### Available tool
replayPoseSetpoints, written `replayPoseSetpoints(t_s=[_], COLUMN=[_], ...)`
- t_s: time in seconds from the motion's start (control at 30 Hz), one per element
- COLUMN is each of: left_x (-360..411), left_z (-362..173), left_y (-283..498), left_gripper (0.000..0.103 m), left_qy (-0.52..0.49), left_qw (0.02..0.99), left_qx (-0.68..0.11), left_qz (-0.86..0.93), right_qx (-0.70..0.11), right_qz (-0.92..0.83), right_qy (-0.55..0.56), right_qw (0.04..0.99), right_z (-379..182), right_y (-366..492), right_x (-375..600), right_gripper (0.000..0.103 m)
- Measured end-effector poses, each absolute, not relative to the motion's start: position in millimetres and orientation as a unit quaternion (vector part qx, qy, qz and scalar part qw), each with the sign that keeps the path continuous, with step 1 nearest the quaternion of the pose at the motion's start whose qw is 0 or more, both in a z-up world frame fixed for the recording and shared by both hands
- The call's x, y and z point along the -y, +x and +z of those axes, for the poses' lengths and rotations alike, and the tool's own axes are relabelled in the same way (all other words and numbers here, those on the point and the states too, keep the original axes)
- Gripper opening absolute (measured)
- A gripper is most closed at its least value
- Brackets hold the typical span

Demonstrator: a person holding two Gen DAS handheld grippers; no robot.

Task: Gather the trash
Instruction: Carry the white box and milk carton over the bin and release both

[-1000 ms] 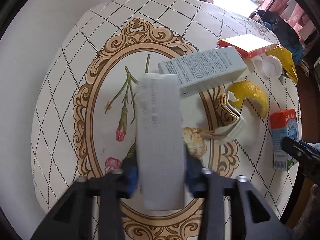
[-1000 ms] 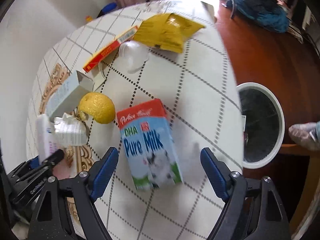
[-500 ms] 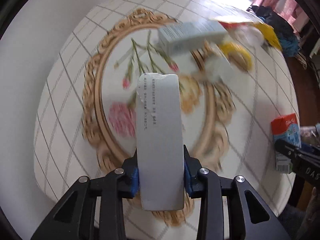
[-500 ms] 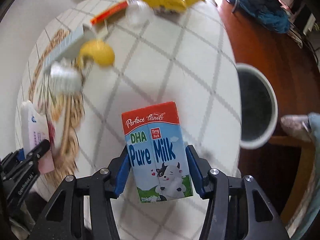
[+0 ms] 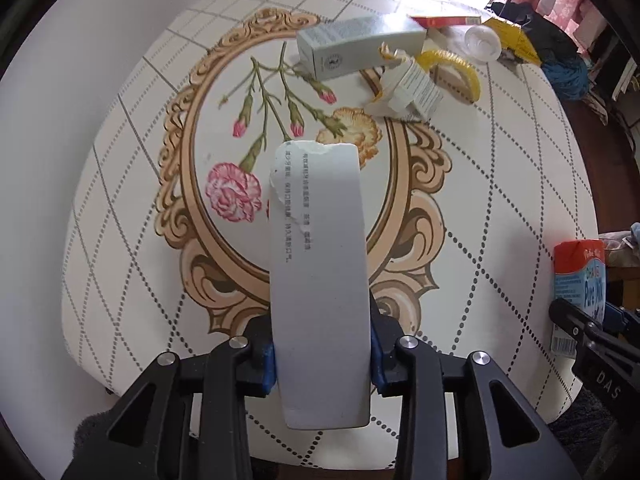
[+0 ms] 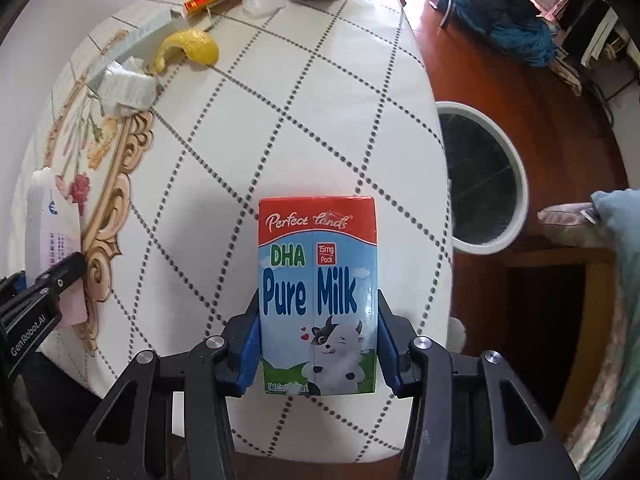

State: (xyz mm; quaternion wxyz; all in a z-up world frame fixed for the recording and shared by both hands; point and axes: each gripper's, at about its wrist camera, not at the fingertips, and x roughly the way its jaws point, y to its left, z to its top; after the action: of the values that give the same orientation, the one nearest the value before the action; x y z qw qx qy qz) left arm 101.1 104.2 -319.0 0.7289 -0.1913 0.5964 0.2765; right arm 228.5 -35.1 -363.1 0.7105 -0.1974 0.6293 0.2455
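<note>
In the left wrist view, the left tongs point(image 5: 322, 354) are closed on a white torn box point(image 5: 318, 280), which stands up in the middle of the frame. One second ago the box was low over the table point(image 5: 120, 208); now it is lifted and the table lies farther below, so the pickup looks finished. The other trash stays in the upper right: a grey box point(image 5: 360, 46), a crumpled carton point(image 5: 412, 90), a yellow peel point(image 5: 456, 68), a clear lid point(image 5: 482, 42) and a red box point(image 5: 444, 20). The near table edge runs along the bottom, just under the tongs.

In the right wrist view, the right tongs point(image 6: 318, 350) now grip the milk carton point(image 6: 318, 292) by its two sides; one second ago they were open around it while it lay on the table. So both tongs are loaded, and I judge that the next step is to carry the things to the bin point(image 6: 516, 168), at the right of the frame, beside and below the table edge. The way to it looks free. A slipper point(image 6: 568, 220) is near its rim, at the right. The left tongs with the white box are at the far left, well apart, so the two should not collide.
</note>
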Motion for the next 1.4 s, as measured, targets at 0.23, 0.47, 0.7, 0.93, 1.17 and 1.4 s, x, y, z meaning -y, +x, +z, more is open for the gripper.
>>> replayPoseSetpoints(t_s=[0.23,0.47,0.7,0.93,1.17,1.4], left_x=[-72,-21,12,37,47,49], left_z=[-269,-227,-231,-267,-311,-331], left_y=[123,205,310,404,464,488], left_gripper=[0.031,0.031,0.031,0.031,0.032,0.044], left_qy=[-0.174,-0.153,-0.142,-0.157,-0.186,-0.211], left_qw=[0.768,0.812,0.827,0.806,0.765,0.740], left_qx=[-0.563,-0.537,-0.536,-0.570,-0.617,-0.639], left_qz=[0.251,0.173,0.094,0.036,0.002,-0.014], right_qx=[-0.610,-0.572,-0.563,-0.586,-0.624,-0.643], right_qz=[0.262,0.231,0.163,0.124,0.118,0.121], right_qy=[-0.151,-0.099,-0.067,-0.040,-0.015,0.006], right_qw=[0.732,0.781,0.807,0.800,0.772,0.756], right_z=[-328,-265,-253,-286,-340,-375], right_y=[248,313,393,463,509,524], right_x=[58,112,192,243,252,248], right_gripper=[0.050,0.050,0.050,0.050,0.050,0.051])
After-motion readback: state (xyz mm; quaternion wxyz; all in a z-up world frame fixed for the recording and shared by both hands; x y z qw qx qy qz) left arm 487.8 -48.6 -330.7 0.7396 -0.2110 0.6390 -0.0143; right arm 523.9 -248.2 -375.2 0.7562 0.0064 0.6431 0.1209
